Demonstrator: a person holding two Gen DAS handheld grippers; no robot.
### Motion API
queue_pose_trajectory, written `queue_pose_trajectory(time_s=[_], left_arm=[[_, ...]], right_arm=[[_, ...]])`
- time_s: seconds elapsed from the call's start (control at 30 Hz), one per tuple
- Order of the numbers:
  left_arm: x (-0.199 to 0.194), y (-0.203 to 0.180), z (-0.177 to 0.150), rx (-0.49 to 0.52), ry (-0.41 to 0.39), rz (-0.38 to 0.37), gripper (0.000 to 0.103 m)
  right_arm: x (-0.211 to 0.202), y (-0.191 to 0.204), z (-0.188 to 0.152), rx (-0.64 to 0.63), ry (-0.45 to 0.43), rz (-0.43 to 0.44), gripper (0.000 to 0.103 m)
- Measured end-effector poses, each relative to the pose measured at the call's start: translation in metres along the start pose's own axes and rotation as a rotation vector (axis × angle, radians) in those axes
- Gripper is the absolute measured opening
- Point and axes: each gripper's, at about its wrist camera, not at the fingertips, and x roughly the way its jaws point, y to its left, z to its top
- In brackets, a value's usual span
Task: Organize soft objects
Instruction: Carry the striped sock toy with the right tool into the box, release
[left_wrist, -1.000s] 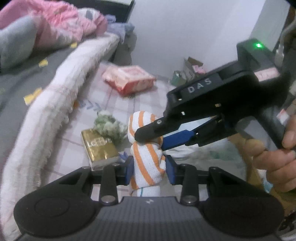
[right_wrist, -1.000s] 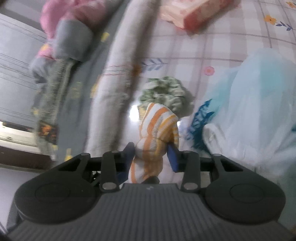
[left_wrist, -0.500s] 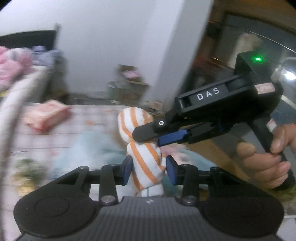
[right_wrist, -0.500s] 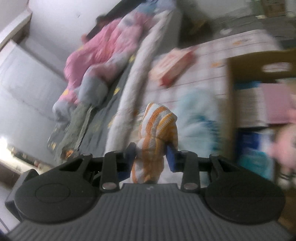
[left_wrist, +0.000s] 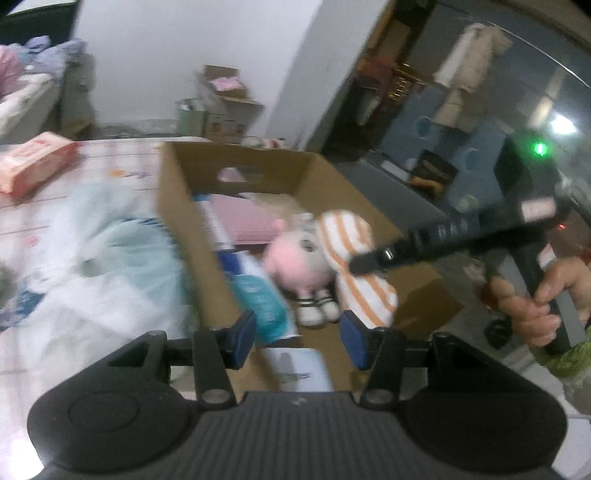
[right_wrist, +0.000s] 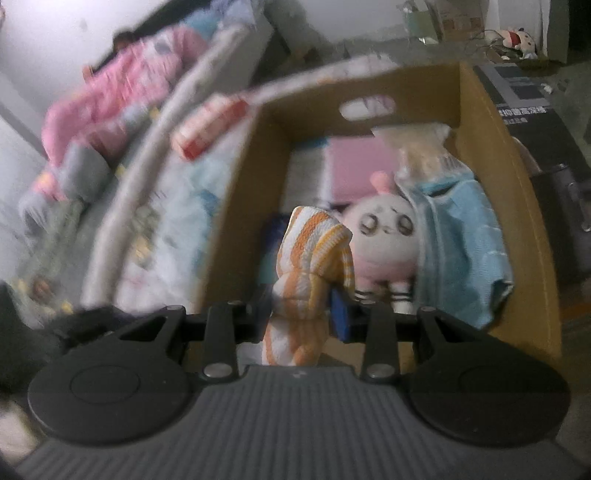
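An orange-and-white striped cloth (right_wrist: 310, 254) hangs pinched between the pads of my right gripper (right_wrist: 300, 314), above the open cardboard box (right_wrist: 517, 192). The left wrist view shows the same cloth (left_wrist: 354, 254) clamped in the right gripper (left_wrist: 369, 263), a hand on its handle. My left gripper (left_wrist: 297, 339) hovers over the box's near end (left_wrist: 173, 221); its jaws are opening with nothing between them. In the box lie a pink plush toy (right_wrist: 384, 240), a blue towel (right_wrist: 461, 251) and a pink flat pack (right_wrist: 351, 166).
A pale blue plastic bag (left_wrist: 110, 251) lies on the checked mat left of the box. A red-and-pink packet (left_wrist: 33, 162) sits farther back. A bed with pink bedding (right_wrist: 122, 96) runs along the left. Small boxes (left_wrist: 225, 107) stand by the white wall.
The left gripper has let go of the striped cloth and spread its jaws. Both grippers have swung right, from the mat to above the cardboard box; the right one still carries the cloth.
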Motion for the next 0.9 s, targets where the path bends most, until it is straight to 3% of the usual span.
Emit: queue_pose_trajectory(time_s=[0.3, 0.43, 0.7, 0.9], left_arm=[[-0.027, 0.039, -0.011, -0.101, -0.034, 0.105, 0.051], [-0.031, 0.045, -0.013, -0.12, -0.034, 0.112, 0.051], [-0.036, 0.051, -0.019, -0.127, -0.037, 0.118, 0.052], [-0.043, 0.057, -0.023, -0.142, -0.045, 0.128, 0.052]], right_arm=[[0.074, 0.005, -0.015, -0.137, 0.212, -0.055, 0.034], [0.083, 0.001, -0.013, -0.112, 0.243, -0.052, 0.037], [0.068, -0.006, -0.008, -0.069, 0.197, -0.086, 0.038], [0.06, -0.013, 0.005, -0.023, 0.095, -0.128, 0.037]])
